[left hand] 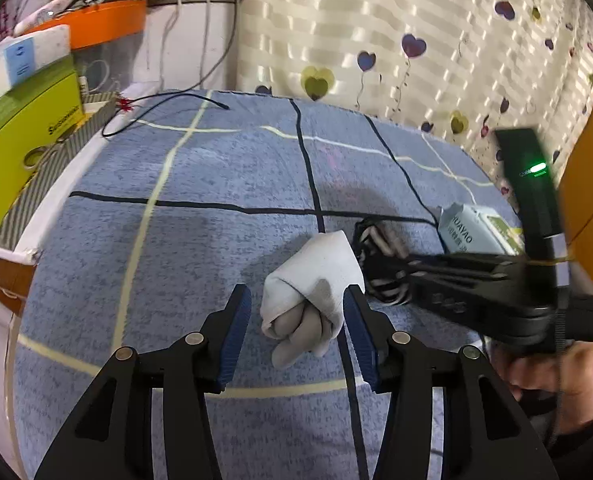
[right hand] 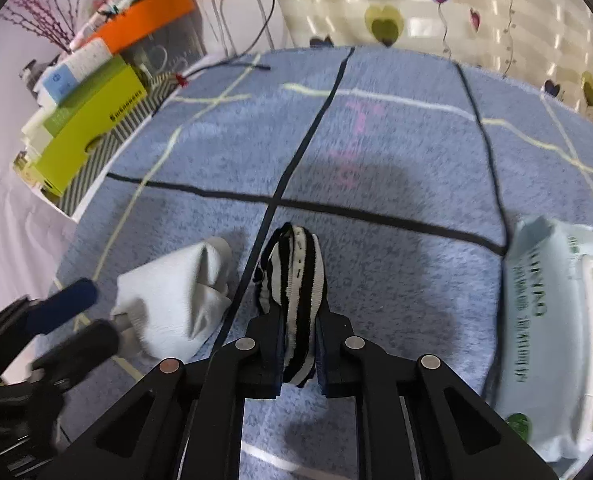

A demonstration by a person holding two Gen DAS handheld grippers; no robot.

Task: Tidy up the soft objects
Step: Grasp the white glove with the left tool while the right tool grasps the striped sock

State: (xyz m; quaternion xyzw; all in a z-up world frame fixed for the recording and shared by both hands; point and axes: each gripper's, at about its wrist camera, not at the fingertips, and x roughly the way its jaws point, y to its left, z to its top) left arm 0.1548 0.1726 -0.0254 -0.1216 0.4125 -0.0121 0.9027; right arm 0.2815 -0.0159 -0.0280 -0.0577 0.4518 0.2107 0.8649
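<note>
A rolled white and grey sock bundle lies on the blue towel. My left gripper stands open around its near end, a blue pad on either side, neither pressing it. A black-and-white striped sock bundle lies just right of the white one. My right gripper is shut on the striped bundle, its pads squeezing the near end. In the left wrist view the right gripper reaches in from the right over the striped bundle. The left gripper's fingers show blurred at the lower left.
A pale wet-wipes pack lies on the towel to the right. Stacked boxes, one lime green, and an orange-lidded bin crowd the left edge. A black cable trails across the far corner. A heart-patterned curtain hangs behind.
</note>
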